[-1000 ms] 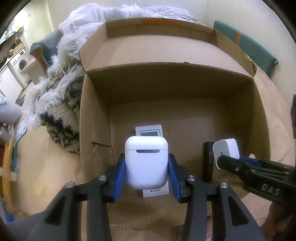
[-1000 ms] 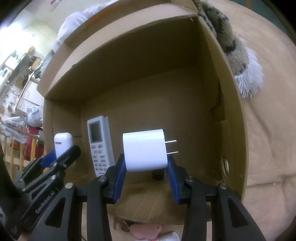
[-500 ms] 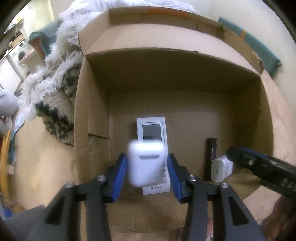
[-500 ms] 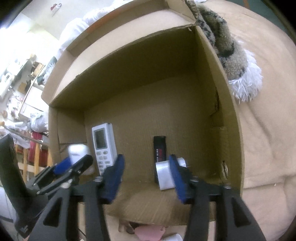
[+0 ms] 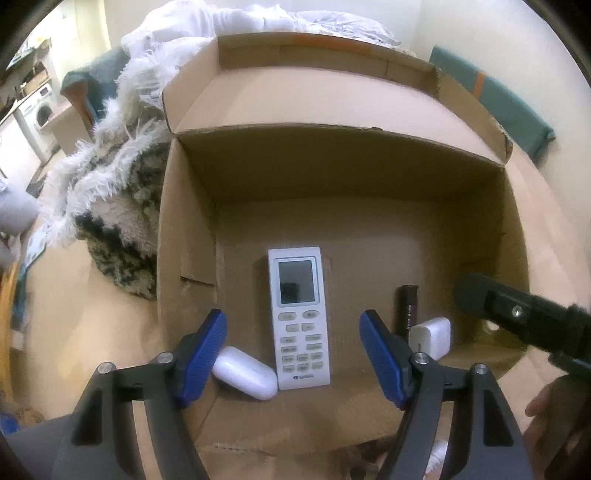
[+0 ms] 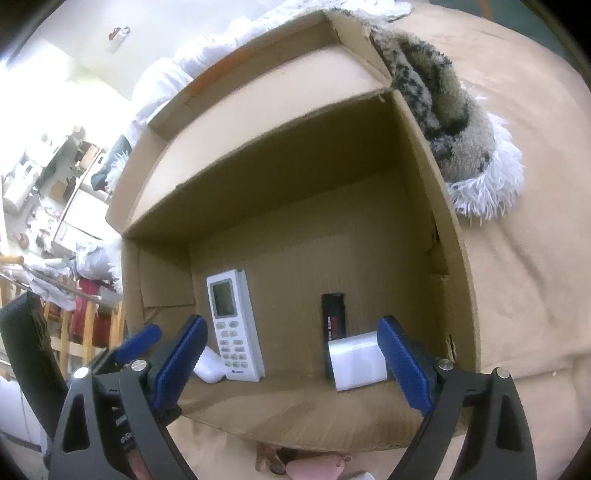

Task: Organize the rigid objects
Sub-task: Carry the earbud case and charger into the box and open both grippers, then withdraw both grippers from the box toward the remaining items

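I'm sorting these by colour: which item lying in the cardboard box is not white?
The slim black rectangular stick, between the white remote control and white plug charger. The rounded earbud case is white too.

Both wrist views into cardboard box (image 5: 184, 229)

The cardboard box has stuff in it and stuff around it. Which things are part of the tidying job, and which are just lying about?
Part of the job:
- cardboard box
- white remote
- white earbud case
- white charger plug
- black stick-shaped gadget
- left gripper and right gripper, both open

Just lying about:
- fluffy patterned blanket
- white bedding
- green cushion
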A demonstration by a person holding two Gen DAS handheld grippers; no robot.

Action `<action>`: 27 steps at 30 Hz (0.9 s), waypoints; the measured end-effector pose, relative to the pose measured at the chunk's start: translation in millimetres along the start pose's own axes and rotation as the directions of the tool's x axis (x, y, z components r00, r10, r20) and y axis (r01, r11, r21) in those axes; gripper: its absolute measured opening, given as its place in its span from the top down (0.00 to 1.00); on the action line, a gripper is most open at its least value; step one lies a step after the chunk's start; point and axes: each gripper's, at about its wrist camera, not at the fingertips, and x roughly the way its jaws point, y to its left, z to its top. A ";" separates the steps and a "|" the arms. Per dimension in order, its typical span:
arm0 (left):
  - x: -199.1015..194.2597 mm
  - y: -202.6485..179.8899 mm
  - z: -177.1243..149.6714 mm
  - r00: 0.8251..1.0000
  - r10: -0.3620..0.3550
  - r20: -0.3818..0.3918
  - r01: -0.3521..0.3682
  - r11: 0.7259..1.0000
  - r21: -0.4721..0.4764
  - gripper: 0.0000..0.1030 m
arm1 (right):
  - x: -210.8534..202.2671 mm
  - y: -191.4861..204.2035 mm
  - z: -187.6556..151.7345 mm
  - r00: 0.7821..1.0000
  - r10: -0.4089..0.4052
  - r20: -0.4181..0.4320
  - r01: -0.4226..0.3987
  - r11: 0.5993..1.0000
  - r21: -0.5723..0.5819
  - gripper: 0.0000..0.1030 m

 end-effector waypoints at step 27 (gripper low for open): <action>-32.2 11.4 -15.9 0.999 -0.030 0.027 0.031 0.999 -0.022 0.30 | -36.0 -3.8 -9.7 0.997 -0.021 0.079 0.021 1.000 0.001 0.04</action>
